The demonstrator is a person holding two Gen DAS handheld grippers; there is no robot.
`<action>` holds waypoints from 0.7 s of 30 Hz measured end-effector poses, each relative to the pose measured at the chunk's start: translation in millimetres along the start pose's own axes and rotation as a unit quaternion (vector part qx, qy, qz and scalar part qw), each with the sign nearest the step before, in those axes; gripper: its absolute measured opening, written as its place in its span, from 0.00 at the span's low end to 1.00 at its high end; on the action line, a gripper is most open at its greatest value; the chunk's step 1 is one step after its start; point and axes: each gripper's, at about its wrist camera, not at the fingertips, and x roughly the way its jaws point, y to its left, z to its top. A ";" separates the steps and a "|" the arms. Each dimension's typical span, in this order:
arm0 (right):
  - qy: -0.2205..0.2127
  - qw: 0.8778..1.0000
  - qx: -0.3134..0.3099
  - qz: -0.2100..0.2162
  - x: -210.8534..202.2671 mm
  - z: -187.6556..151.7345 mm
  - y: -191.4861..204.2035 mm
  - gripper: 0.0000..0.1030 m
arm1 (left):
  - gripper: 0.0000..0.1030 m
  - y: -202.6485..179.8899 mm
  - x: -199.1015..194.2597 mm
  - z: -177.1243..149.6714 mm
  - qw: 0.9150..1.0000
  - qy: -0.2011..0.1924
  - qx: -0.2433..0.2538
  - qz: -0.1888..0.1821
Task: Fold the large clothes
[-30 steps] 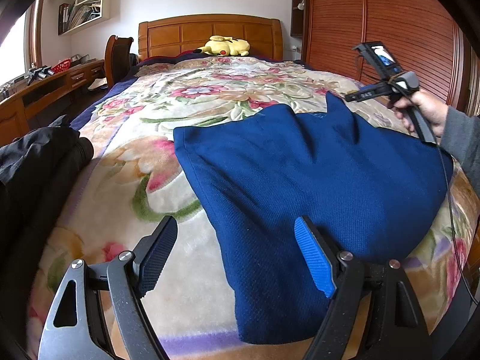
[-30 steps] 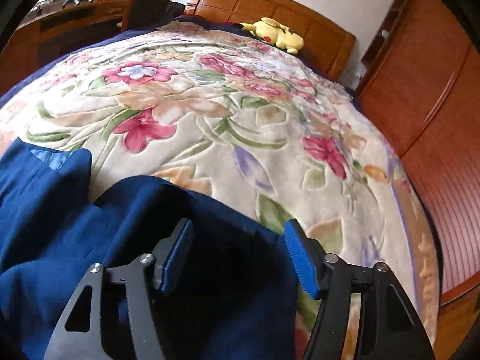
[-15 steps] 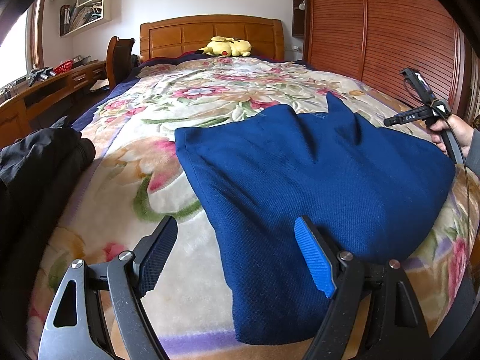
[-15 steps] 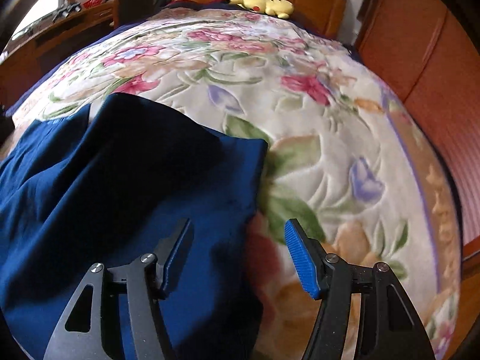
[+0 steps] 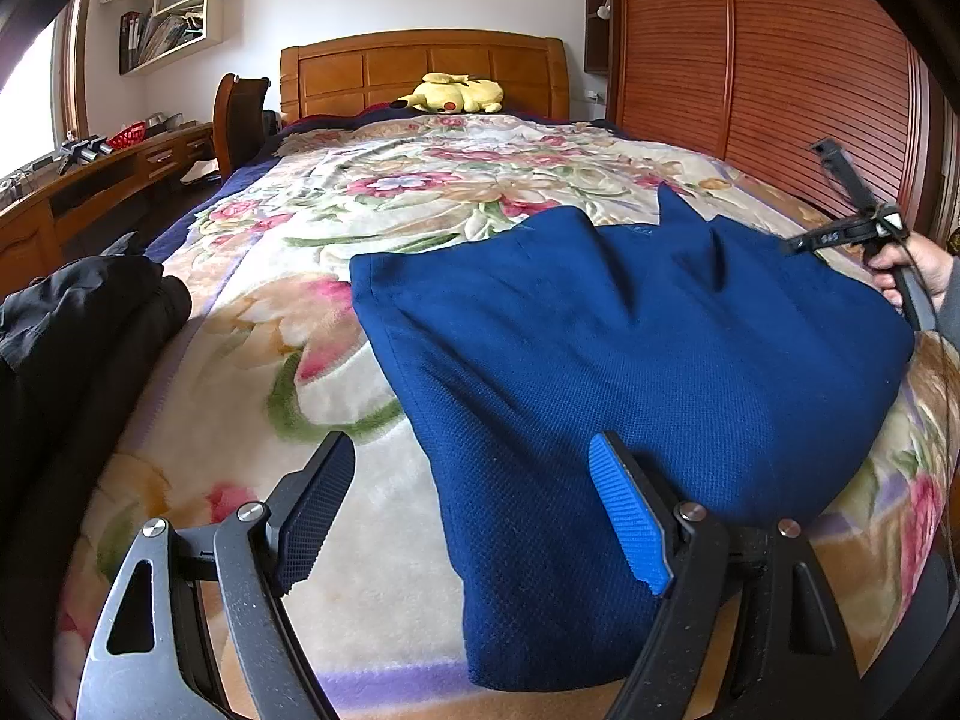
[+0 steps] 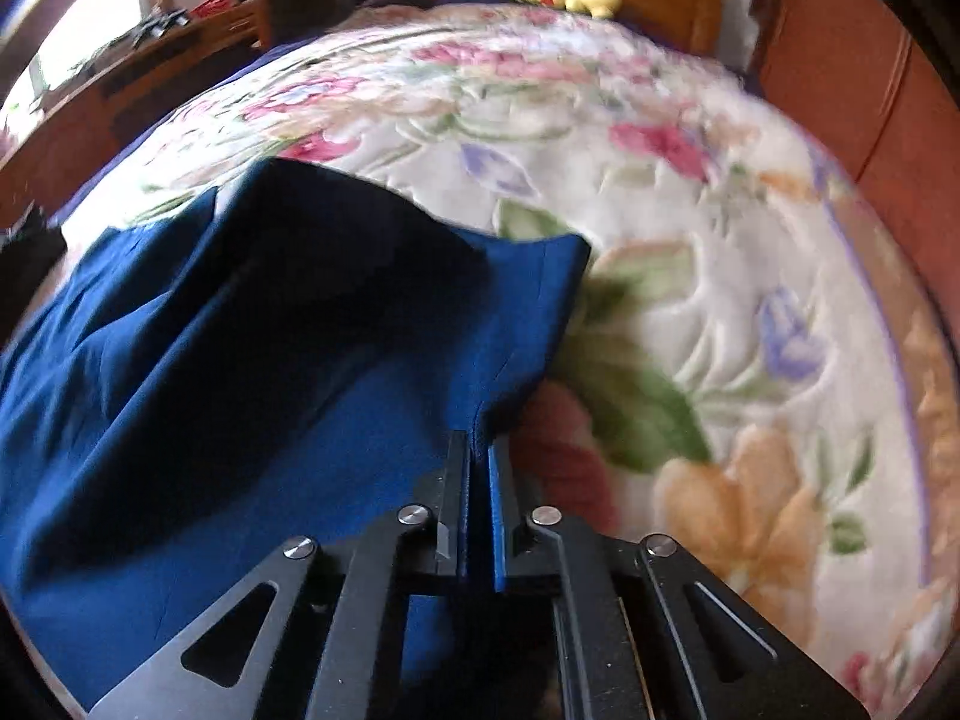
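Observation:
A dark blue garment (image 5: 630,354) lies spread on the floral bed cover (image 5: 336,300), partly folded. My left gripper (image 5: 468,510) is open and empty, hovering over the garment's near left edge. My right gripper (image 6: 478,474) is shut on the garment's right edge (image 6: 528,324), pinching the blue cloth between its pads. In the left wrist view the right gripper (image 5: 852,228) shows at the garment's far right side, held by a hand.
A black garment (image 5: 78,324) lies heaped at the bed's left edge. A yellow plush toy (image 5: 453,94) rests by the wooden headboard (image 5: 420,66). A desk (image 5: 102,180) and chair stand left; a wooden wardrobe (image 5: 780,72) stands right.
My right gripper has moved down to the garment's right edge and shut on it. My left gripper has stayed open in place.

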 end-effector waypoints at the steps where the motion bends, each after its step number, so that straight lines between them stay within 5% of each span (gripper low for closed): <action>1: -0.006 1.000 -0.003 -0.017 -7.7 -0.6 -2.1 0.03 | 0.79 -0.1 0.1 0.3 1.000 0.000 0.000 0.000; 12: -0.001 0.998 0.029 -0.049 -32.3 -25.8 -17.8 0.04 | 0.79 -0.7 0.1 -0.7 1.000 -0.001 0.002 0.001; 17: -0.034 0.997 0.029 -0.067 -63.0 -35.1 -2.1 0.48 | 0.79 -0.7 -1.5 -2.6 1.000 -0.003 0.001 0.001; 19: -0.047 0.996 0.033 -0.065 -80.7 -47.2 5.7 0.59 | 0.79 -0.7 -1.5 -2.4 1.000 -0.003 0.000 0.001; 21: -0.056 0.996 0.038 -0.053 -91.6 -60.9 9.8 0.59 | 0.79 -0.3 -1.6 -2.7 1.000 -0.003 0.002 0.002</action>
